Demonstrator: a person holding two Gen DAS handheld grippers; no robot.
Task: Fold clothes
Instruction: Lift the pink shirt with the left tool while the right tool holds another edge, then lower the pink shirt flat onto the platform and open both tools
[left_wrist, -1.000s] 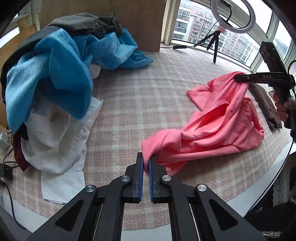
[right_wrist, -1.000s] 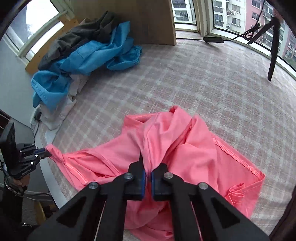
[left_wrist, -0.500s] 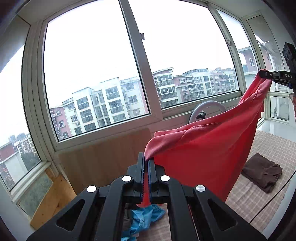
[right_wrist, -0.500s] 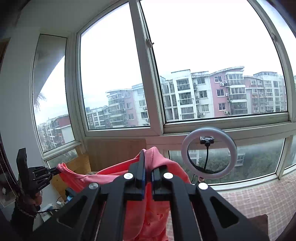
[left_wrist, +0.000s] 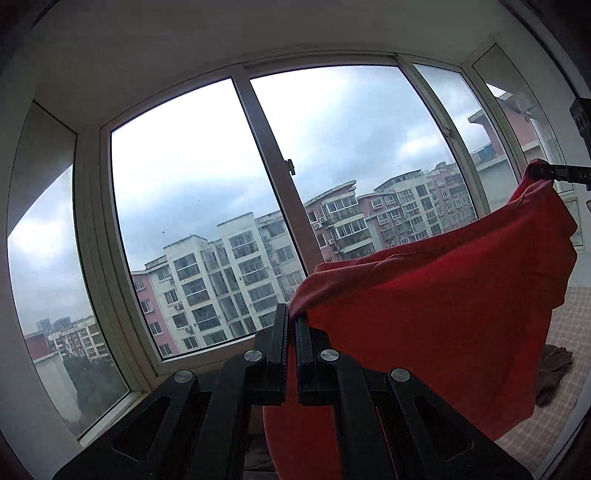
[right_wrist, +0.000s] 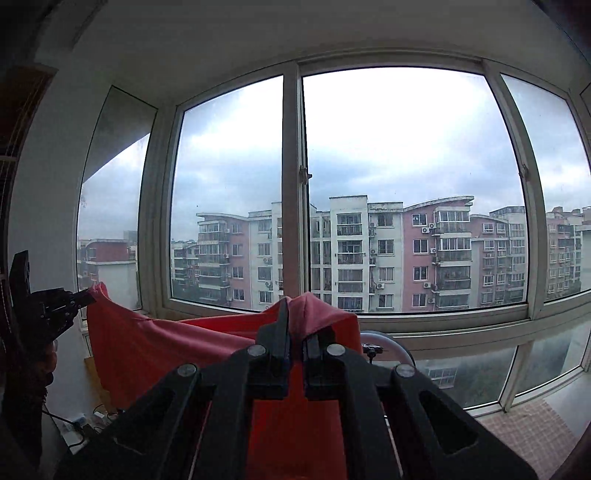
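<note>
Left gripper (left_wrist: 291, 325) and right gripper (right_wrist: 295, 317), each clamped on an upper edge of the pink garment (left_wrist: 424, 325), hold it hanging before the window (right_wrist: 369, 184).

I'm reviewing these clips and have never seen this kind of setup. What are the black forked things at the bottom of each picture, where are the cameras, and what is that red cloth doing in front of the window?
There is no robot here. A person holds handheld tongs in each hand, each carrying a wide-angle camera that looks along its two fingers. One picture comes from the left tongs, the other from the right tongs. Both are shut on the same red garment, which hangs spread between them in the air, in front of the window. Each camera also sees the other tongs pinching the far corner. A dark brown garment lies on the checked surface below.
</note>
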